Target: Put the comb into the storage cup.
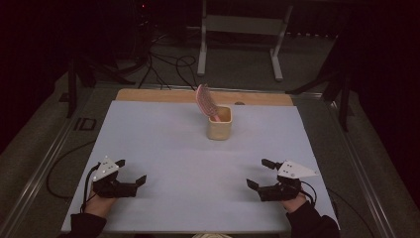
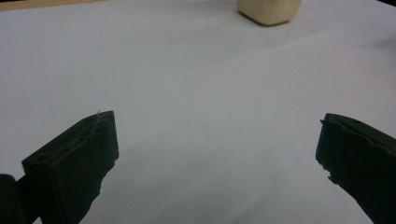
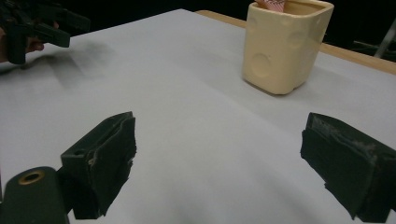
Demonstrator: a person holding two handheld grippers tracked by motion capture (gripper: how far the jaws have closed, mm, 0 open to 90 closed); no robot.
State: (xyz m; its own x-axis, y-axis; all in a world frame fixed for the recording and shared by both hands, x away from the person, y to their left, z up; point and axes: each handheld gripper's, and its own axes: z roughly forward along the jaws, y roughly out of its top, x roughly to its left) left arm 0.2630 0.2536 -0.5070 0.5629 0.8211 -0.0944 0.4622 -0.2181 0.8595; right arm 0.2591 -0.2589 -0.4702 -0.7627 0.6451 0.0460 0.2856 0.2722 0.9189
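Both the left gripper (image 1: 132, 171) and right gripper (image 1: 259, 173) rest wide open; ahead stands the cream cup (image 1: 220, 123) holding a pink hairbrush (image 1: 206, 101). Next likely calls for reaching forward to it.

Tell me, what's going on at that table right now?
Left gripper open, empty, resting near the table's front edge. Right gripper the same. Pink brush stands tilted in the cream cup, far side, untouched. Nothing between grippers and cup.

A smooth, slightly glossy cream cup (image 3: 284, 45), ceramic by its look, is being shown at twelve o'clock on a matt white sheet (image 1: 163, 148). Bare wood is being exposed along the table edge (image 1: 148, 95) behind; the jaw pads are looking rough and matt.
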